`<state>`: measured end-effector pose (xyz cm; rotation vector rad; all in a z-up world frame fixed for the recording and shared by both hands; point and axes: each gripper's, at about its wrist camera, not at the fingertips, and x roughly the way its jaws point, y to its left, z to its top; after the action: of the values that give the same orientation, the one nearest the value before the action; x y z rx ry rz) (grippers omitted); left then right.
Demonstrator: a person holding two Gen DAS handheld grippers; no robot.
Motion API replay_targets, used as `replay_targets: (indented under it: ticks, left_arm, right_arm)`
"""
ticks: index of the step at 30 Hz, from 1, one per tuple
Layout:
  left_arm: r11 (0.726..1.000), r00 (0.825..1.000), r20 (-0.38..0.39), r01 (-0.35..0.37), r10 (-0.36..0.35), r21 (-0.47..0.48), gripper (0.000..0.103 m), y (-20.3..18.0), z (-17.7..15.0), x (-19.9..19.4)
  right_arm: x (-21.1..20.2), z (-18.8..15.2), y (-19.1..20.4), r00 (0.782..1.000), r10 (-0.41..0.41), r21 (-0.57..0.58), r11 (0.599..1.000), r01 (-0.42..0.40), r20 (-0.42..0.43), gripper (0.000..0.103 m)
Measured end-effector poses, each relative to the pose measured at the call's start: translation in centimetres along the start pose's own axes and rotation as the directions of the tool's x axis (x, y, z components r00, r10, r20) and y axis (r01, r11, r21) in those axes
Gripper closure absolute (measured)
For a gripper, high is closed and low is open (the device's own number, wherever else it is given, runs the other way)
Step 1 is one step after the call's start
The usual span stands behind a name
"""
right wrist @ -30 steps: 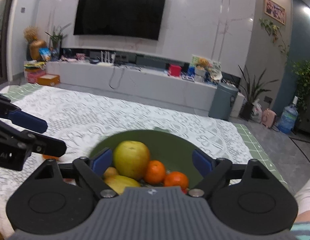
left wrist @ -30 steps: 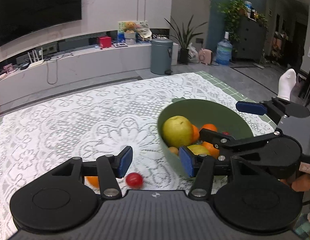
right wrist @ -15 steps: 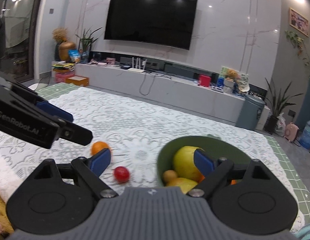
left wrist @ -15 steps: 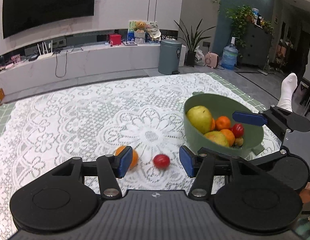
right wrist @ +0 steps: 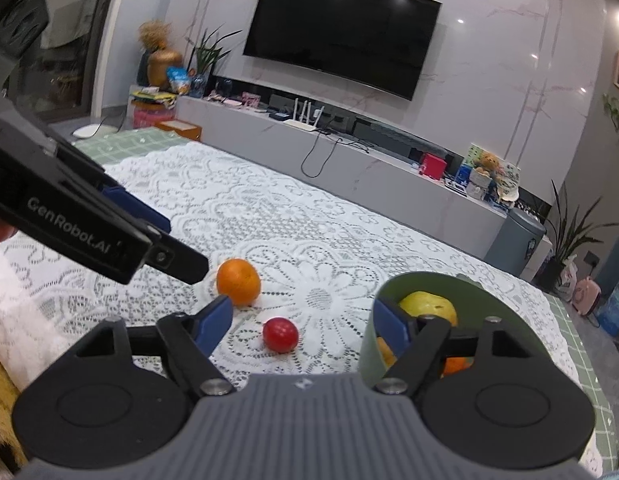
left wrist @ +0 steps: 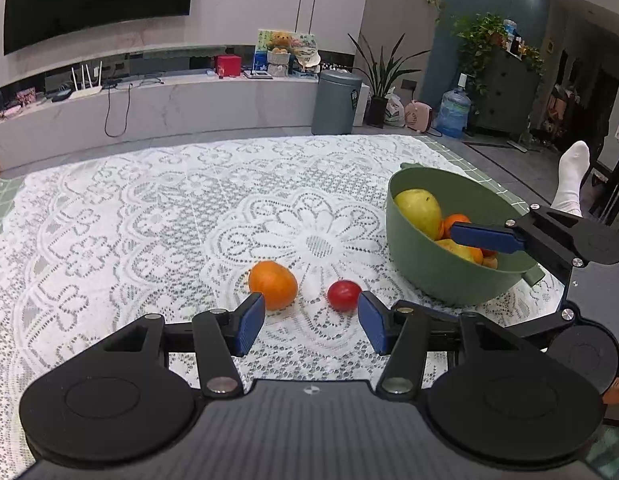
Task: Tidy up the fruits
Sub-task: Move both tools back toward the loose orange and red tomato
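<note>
You look most of the way through: the green bowl [left wrist: 425,280] already holds a large yellow-green pear-like fruit [left wrist: 419,212] and several small oranges, while 2 pieces are left out on the lace tablecloth [left wrist: 149,220], an orange [left wrist: 273,285] and a small red fruit [left wrist: 343,295] lying near each other just left of the bowl. Your left gripper [left wrist: 311,322] has its jaws apart and empty, hanging just short of those 2 fruits; your right gripper [right wrist: 303,320] is spread wide too, holding nothing, its far finger in front of the bowl's near wall. The bowl looks like smooth matte plastic, deep and round with a small tab handle. The orange is dimpled and slightly oval, the red fruit glossy and round, so it will probably roll on the openwork cloth.
</note>
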<state>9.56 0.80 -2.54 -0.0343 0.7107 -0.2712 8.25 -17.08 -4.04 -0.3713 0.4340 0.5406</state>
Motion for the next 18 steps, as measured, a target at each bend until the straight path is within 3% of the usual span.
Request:
replay_targets:
  ticks: [8,15,18]
  left_arm:
    - [1.000,0.999,-0.031,0.006,-0.006,-0.007,0.040,1.0,-1.1,1.8]
    - [1.000,1.000,-0.020,-0.023,0.022,-0.018,0.040,1.8,-1.2,3.7]
    - [1.000,1.000,-0.016,-0.019,0.018,-0.019,0.040,2.2,-1.1,4.6]
  right_arm:
    - [2.2,-0.3,1.6,0.998,0.022,-0.090,0.996,-0.027,-0.063,0.052]
    - [4.8,-0.5,3.0,0.993,0.011,-0.141,0.990,-0.027,-0.116,0.059]
    - [6.2,-0.6,3.3,0.988,-0.003,-0.155,0.988,-0.021,-0.153,0.070]
